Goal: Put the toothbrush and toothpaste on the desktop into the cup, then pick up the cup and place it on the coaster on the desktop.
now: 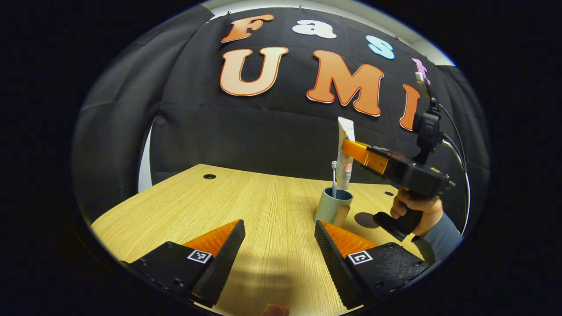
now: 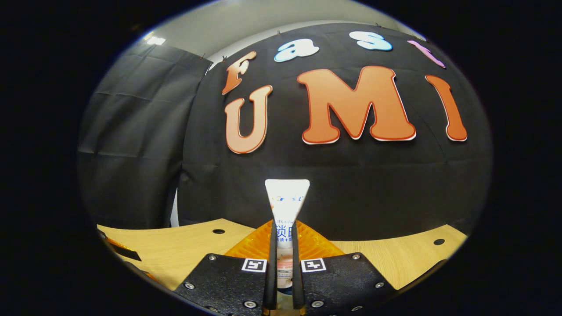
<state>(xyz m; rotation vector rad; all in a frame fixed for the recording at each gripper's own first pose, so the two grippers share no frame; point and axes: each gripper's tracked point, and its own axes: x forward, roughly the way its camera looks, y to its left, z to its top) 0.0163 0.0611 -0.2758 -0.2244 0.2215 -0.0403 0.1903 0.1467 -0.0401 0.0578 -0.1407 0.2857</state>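
Holding the white upright toothpaste tube (image 1: pixel 345 151) clamped just above the grey-green cylindrical cup (image 1: pixel 332 206), where the toothbrush (image 1: pixel 333 177) already stands, the right gripper (image 1: pixel 351 147) must next lower and release, while the left gripper (image 1: pixel 279 245), jaws apart, waits near the cup over the wooden tabletop (image 1: pixel 246 202).

cup (image 1: pixel 333 206): on the desk (image 1: pixel 246 206), right of centre in the left gripper view
toothbrush (image 1: pixel 334 177): upright in the cup
toothpaste (image 1: pixel 345 153): upright above the cup, between the right gripper (image 1: pixel 351 147) fingers
coaster (image 1: pixel 365 220): on the desk, just right of the cup
left gripper (image 1: pixel 279 245): near edge, before the cup
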